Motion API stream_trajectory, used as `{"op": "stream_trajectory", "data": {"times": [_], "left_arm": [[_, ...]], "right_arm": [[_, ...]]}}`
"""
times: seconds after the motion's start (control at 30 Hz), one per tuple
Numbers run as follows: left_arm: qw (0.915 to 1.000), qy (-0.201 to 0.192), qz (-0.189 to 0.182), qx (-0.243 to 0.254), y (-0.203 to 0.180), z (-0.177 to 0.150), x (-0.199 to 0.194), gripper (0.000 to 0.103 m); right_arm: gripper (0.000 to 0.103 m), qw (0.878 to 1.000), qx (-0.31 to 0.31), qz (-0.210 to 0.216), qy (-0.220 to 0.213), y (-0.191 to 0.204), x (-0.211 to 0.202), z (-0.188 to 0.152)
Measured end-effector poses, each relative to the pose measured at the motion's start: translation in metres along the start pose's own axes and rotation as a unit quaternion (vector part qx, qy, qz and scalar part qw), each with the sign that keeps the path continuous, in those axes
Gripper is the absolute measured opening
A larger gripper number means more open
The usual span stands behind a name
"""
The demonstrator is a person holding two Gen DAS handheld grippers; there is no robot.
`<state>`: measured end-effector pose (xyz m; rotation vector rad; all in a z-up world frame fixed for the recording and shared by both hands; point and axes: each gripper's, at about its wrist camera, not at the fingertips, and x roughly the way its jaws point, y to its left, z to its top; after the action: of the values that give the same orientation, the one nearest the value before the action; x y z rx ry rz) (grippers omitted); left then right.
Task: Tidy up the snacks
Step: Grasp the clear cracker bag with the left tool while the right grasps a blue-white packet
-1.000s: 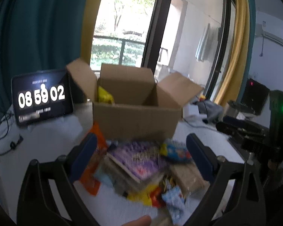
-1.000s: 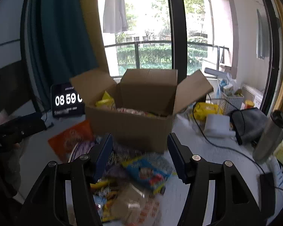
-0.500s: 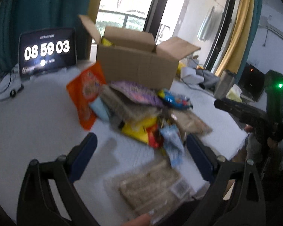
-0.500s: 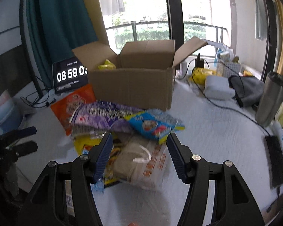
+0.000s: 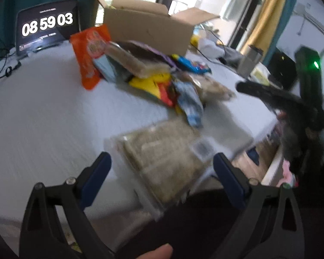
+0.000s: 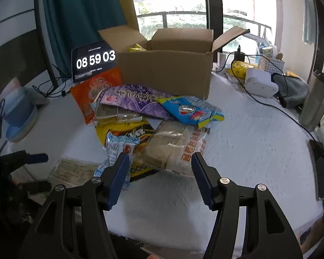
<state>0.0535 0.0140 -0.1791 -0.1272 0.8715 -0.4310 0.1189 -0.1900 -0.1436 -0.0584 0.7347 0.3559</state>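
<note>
1. My left gripper [image 5: 162,168] has its fingers wide apart and empty, lined up on the clear pack of seeded bars [image 5: 162,159], which lies at the near table edge, apart from the main heap.
2. My right gripper [image 6: 159,172] is also spread and empty, poised just short of the clear wrapped cake pack [image 6: 175,149] at the front of the heap.
3. The snacks lie piled in front of the open cardboard box [image 6: 166,71]: orange pouch [image 6: 92,92], purple bag [image 6: 136,99], blue packet [image 6: 190,110], yellow bag [image 6: 123,131], pale blue sachet [image 6: 116,146]. Something yellow already shows inside the box.
4. Risk: the bar pack overhangs, or nearly overhangs, the table edge [image 5: 244,144]; a downward nudge from my left fingers could tip it off.
5. Risk: the wrappers are slick and overlapping. A closing pinch on the cake pack may catch the sachet or yellow bag beside it and drag several items.
6. Risk: soft contents could crush under a full squeeze.
7. Risk: the left view is blurred, so my aim there is uncertain.
8. Risk: the black cable [image 6: 270,105] and steel flask [image 6: 317,103] stand to the right of any wide swing.
</note>
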Motion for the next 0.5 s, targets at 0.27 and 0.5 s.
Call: {"op": "stream_trajectory", "data": {"times": [0.27, 0.5], "left_arm": [[0.9963, 0.005, 0.068, 0.052, -0.009, -0.014, 0.008, 0.096], [0.9895, -0.007, 0.091, 0.112, -0.017, 0.01, 0.031, 0.096]], "right_arm": [[0.063, 1.0, -0.01, 0.003, 0.008, 0.007, 0.003, 0.001], [0.063, 0.999, -0.008, 0.022, 0.03, 0.015, 0.017, -0.008]]}}
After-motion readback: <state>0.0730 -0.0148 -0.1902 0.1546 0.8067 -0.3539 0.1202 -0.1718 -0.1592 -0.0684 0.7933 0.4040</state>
